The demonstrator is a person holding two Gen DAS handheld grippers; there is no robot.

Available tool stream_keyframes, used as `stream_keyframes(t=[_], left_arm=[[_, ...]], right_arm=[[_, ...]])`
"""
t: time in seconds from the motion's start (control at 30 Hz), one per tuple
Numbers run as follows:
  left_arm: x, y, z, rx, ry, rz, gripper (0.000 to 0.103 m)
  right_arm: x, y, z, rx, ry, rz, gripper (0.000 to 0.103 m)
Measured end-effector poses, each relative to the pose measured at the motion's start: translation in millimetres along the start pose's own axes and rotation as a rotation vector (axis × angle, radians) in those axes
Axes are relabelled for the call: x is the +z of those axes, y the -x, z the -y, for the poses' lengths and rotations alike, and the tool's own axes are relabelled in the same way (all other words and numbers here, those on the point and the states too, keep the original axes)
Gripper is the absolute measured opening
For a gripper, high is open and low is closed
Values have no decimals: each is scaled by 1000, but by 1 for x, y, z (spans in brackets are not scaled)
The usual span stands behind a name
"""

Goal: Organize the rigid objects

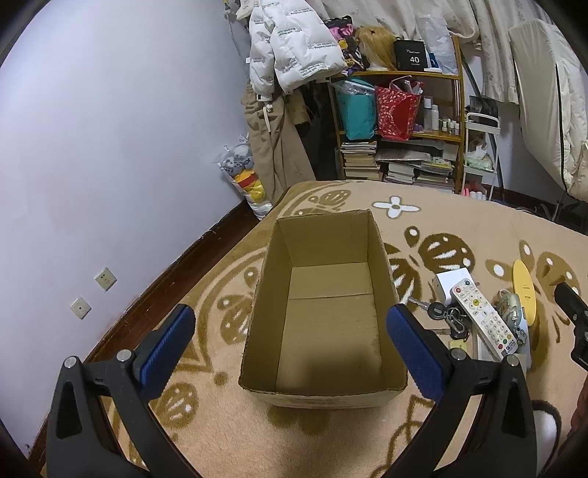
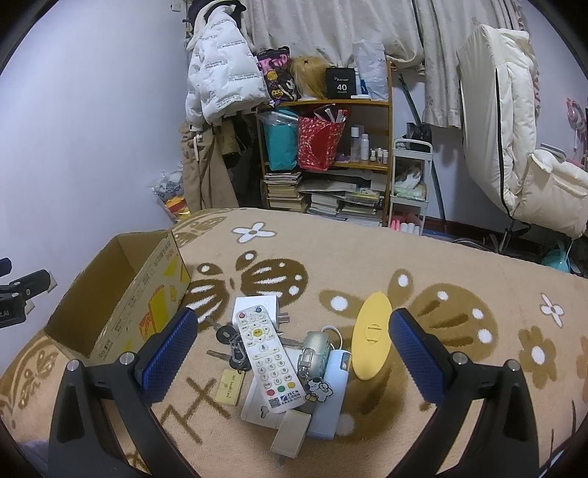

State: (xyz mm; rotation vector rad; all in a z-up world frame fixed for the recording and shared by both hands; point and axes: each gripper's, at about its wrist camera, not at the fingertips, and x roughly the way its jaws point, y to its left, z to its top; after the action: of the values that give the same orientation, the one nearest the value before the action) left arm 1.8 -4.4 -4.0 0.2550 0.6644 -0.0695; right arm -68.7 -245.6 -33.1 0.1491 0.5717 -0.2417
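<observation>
Both our grippers, left (image 1: 290, 327) and right (image 2: 294, 331), hang released, fingers wide apart and holding nothing. Under the left sits an empty box (image 1: 323, 395) on a beige rug (image 2: 330, 242) with brown butterflies. Beside the box lies the clutter: remote (image 2: 267, 358), keys (image 2: 229, 336), yellow oval (image 2: 369, 340), and what may be a pale blue case (image 2: 332, 400). Behind the rug's far edge stand a shelf (image 2: 386, 147) of books, a lilac wall (image 1: 110, 147) and curtains (image 2: 330, 25).

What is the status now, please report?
Left gripper open, above empty cardboard box. Right gripper open, over pile: remote, keys, yellow oval piece. Nothing held. No obstruction seen.
</observation>
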Motion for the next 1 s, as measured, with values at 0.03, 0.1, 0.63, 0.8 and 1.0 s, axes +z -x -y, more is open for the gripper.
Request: stream_keyframes(t=[0.03, 0.1, 0.63, 0.8, 1.0], left_arm=[[0, 0, 0, 0, 0, 0, 103], [0, 0, 0, -3, 1, 1, 103], [1, -1, 2, 0, -15, -12, 103], [1, -1, 2, -3, -18, -19, 103], [1, -1, 2, -3, -18, -23, 103]], right_arm=[[2, -2, -2, 1, 0, -2, 103], [2, -1, -1, 6, -6, -5, 103], [0, 0, -3, 6, -2, -7, 103], [0, -1, -2, 5, 0, -6, 103], [0, -1, -2, 6, -2, -10, 103]])
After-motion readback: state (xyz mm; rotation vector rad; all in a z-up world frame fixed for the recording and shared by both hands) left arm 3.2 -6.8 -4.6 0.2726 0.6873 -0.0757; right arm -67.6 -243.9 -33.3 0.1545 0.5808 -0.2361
